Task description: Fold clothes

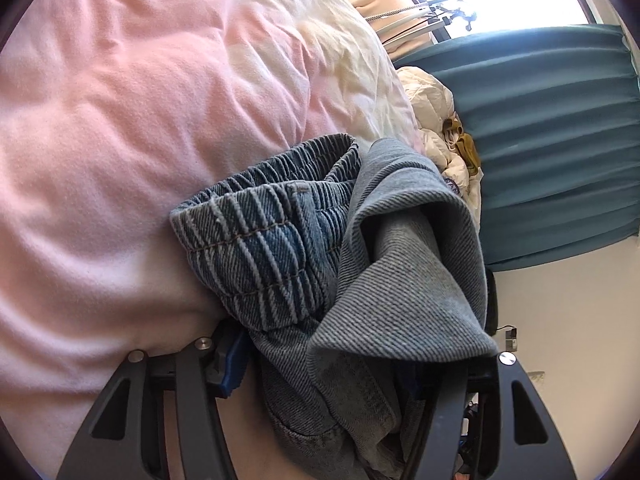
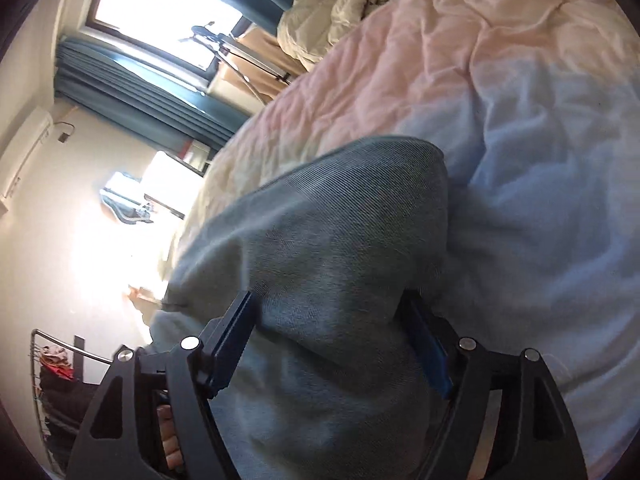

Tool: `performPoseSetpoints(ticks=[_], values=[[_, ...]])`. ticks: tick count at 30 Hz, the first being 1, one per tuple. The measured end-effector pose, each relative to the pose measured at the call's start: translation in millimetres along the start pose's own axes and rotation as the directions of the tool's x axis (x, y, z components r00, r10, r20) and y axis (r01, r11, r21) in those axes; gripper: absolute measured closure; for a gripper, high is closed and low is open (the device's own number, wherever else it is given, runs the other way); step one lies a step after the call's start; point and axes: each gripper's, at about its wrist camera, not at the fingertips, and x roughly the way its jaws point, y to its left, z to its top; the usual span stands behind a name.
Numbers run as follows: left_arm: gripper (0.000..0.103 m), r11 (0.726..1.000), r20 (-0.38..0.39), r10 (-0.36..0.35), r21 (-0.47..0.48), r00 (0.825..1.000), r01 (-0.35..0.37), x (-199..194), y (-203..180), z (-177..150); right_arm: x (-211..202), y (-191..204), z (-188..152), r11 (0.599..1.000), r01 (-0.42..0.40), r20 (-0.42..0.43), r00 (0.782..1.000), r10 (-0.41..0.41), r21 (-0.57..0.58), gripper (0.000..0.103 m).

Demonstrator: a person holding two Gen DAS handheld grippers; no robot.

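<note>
Through the left wrist camera we see our left hand-held gripper (image 1: 348,364) tipped on its side above the bed (image 1: 120,120), its two dark fingers set wide apart. A thick bunch of denim jeans (image 1: 360,280) fills the gap between them. The blue pad of one finger (image 1: 232,364) presses against the cloth; the other finger is covered by a grey fold, so we cannot tell how firm the hold is. The ribbed elastic waistband (image 1: 264,224) stands up just beyond the fingertips, showing darker blue cloth with pale stitching, and the paler reverse of the denim drapes over it on the right.

Through the right wrist camera, our right hand-held gripper (image 2: 332,344) is tilted too, its fingers spread wide with another mass of the jeans (image 2: 320,260) between them. Both blue pads (image 2: 232,344) touch the cloth at its sides. Fingertips of our hand (image 2: 170,436) show behind the gripper frame. Here the denim looks soft grey-blue and bulges forward in one rounded fold over the pale pink and white bed cover (image 2: 520,160).
</note>
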Motion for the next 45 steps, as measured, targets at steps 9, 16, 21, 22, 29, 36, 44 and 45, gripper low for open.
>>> performPoseSetpoints(ticks=[9,16,21,22,29,36,44,45], values=[[0.069,0.995,0.081,0.06,0.08,0.995,-0.066,-16.9,-14.5,-7.3,-10.9,38.1,-13.4,0.968,0.12,0.123,0.988,-0.095,-0.22,0.08],[0.074,0.986,0.131,0.067,0.143,0.989,-0.086,-33.2,-26.1,-14.7,-38.9,57.6,-26.7,0.968,0.108,0.215,0.975,-0.058,-0.227,0.087],[0.074,0.984,0.144,0.076,0.147,0.987,-0.098,-40.3,-26.0,-17.6,-51.0,74.6,-38.3,0.965,0.104,0.264,0.964,-0.038,-0.239,0.088],[0.075,0.984,0.15,0.076,0.15,0.986,-0.098,-42.3,-27.0,-18.8,-51.4,79.8,-40.1,0.962,0.111,0.27,0.962,-0.042,-0.248,0.088],[0.076,0.978,0.177,0.061,0.184,0.982,-0.094,-60.8,-40.6,-26.2,-71.8,99.8,-44.8,0.949,0.117,0.288,0.957,-0.029,-0.293,0.09],[0.077,0.985,0.167,0.002,0.172,0.986,-0.031,-88.0,-66.3,-27.9,-114.4,115.3,-44.2,0.946,0.113,0.323,0.946,-0.01,-0.304,0.09],[0.077,0.966,0.13,-0.075,0.256,0.989,0.039,-108.2,-126.6,-61.1,-193.4,129.5,-54.9,0.927,0.174,0.401,0.916,-0.028,-0.332,0.09],[0.077,0.963,0.125,-0.084,0.267,0.989,0.048,-110.7,-134.2,-65.3,-206.2,130.5,-55.8,0.925,0.184,0.416,0.909,-0.031,-0.333,0.09]])
